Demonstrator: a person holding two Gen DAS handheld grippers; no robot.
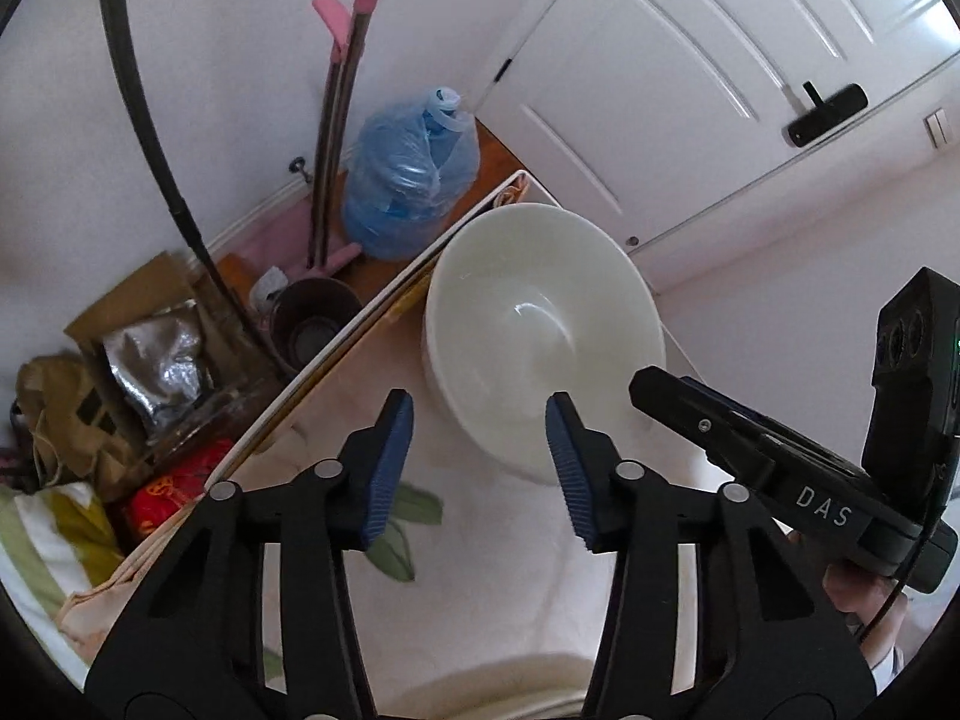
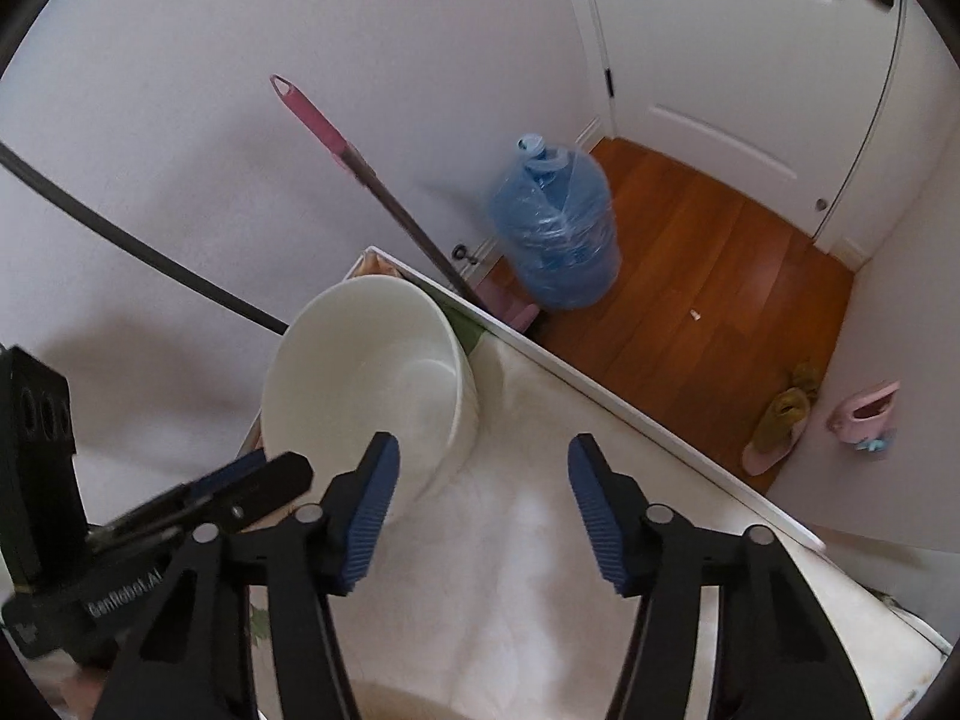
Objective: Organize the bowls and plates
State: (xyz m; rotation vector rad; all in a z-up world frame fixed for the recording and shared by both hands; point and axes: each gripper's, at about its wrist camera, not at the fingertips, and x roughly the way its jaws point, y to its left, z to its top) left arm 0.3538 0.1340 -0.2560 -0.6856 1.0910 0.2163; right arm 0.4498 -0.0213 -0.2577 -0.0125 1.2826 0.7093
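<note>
A large white bowl (image 1: 540,324) stands upright and empty on the cloth-covered table (image 1: 510,570), near its far edge. My left gripper (image 1: 480,456) hangs just short of the bowl's near wall, open, its blue pads clear of the bowl. In the left wrist view my right gripper (image 1: 666,390) comes in from the right, beside the bowl's rim. In the right wrist view the bowl (image 2: 366,372) lies ahead and to the left. My right gripper (image 2: 483,498) is open over bare cloth, its left pad close to the bowl's wall. My left gripper (image 2: 282,471) shows at lower left.
The table edge (image 2: 600,390) runs diagonally, with wooden floor (image 2: 690,276) beyond. A blue water jug (image 2: 555,234), a pink-handled mop (image 2: 336,138) and a white door (image 1: 690,90) stand past it. Bags and a bucket (image 1: 312,324) crowd the floor. A pale curved rim (image 1: 510,678) shows below the fingers.
</note>
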